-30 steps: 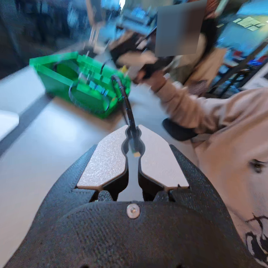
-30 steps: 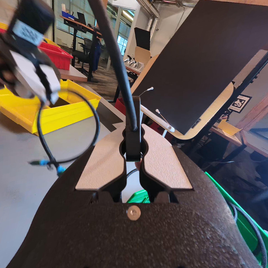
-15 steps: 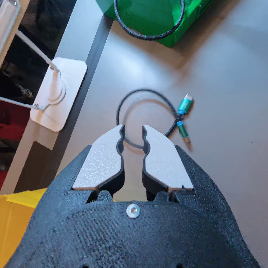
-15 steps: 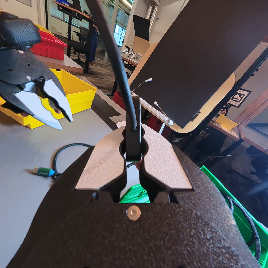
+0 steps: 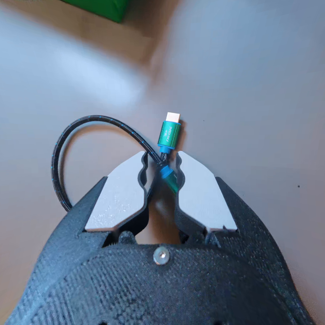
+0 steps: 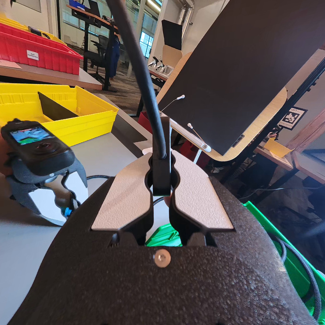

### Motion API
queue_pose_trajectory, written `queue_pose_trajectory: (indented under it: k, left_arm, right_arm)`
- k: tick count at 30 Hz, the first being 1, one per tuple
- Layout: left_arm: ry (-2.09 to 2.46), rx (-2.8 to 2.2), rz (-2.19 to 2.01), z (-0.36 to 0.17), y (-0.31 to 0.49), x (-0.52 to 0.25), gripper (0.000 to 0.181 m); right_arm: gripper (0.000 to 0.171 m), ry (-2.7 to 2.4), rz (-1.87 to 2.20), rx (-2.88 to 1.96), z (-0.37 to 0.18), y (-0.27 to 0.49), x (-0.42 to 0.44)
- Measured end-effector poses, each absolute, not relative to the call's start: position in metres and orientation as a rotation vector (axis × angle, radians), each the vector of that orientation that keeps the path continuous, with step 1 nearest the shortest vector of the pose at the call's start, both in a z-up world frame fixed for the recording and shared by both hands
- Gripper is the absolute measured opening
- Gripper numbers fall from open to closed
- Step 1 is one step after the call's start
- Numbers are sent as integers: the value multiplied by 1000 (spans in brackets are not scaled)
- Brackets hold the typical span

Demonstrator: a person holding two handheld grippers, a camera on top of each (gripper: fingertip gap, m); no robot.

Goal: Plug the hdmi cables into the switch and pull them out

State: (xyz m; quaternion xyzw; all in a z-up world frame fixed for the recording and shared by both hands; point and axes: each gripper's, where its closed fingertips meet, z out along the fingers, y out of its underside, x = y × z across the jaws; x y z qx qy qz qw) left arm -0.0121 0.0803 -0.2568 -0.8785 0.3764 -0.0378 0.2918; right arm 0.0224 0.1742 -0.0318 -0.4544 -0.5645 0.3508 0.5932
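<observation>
The left gripper hangs with jaws apart astride the braided HDMI cable's green plug on the bench, apparently for pickup; the right gripper is clamped on a black plug, held aloft.

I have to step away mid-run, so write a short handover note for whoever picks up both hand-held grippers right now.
Left hand-held gripper: open, low over the grey table, its fingers straddling one green plug of the short braided HDMI cable. Nothing gripped yet.
The cable's other green plug lies on the table just ahead of the fingertips.
Right hand-held gripper: shut on the black connector of a thick black cable, held up above the green bin.
The switch is not in view.
Done: cannot tell from here.
Left: close on the green plug, then plug in and pull out.
</observation>
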Motion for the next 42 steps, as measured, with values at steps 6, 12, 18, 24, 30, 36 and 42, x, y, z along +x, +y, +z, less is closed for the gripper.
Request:
queue_pose_trajectory:
  k: [6, 12, 18, 24, 30, 36, 42]
  left_arm:
    - [1067, -2276, 28, -254, 88, -21, 11]
    - [901, -2232, -64, -210, 87, -42, 11]
    - [725, -2147, -131, -138, 70, -72, 11]
    - [738, -2157, -136, -121, 53, -77, 11]
    - [749, -2245, -63, -136, 53, -81, 11]
    - [757, -2358, -26, -160, 53, -83, 11]
    - [764, -2406, 44, -170, 54, -88, 11]
  right_arm:
    - [14, -1341, 804, -1037, -37, 170, 19]
    - [15, -1386, 732, -966, -40, 168, 20]
    - [15, -1506, 696, -786, -57, 145, 14]
    - [15, -1674, 299, -548, -99, 126, -7]
    - [14, -1709, 10, -379, -139, 115, -28]
    - [15, -1698, -93, -312, -158, 104, -39]
    - [14, -1696, -95, -287, -163, 96, -39]
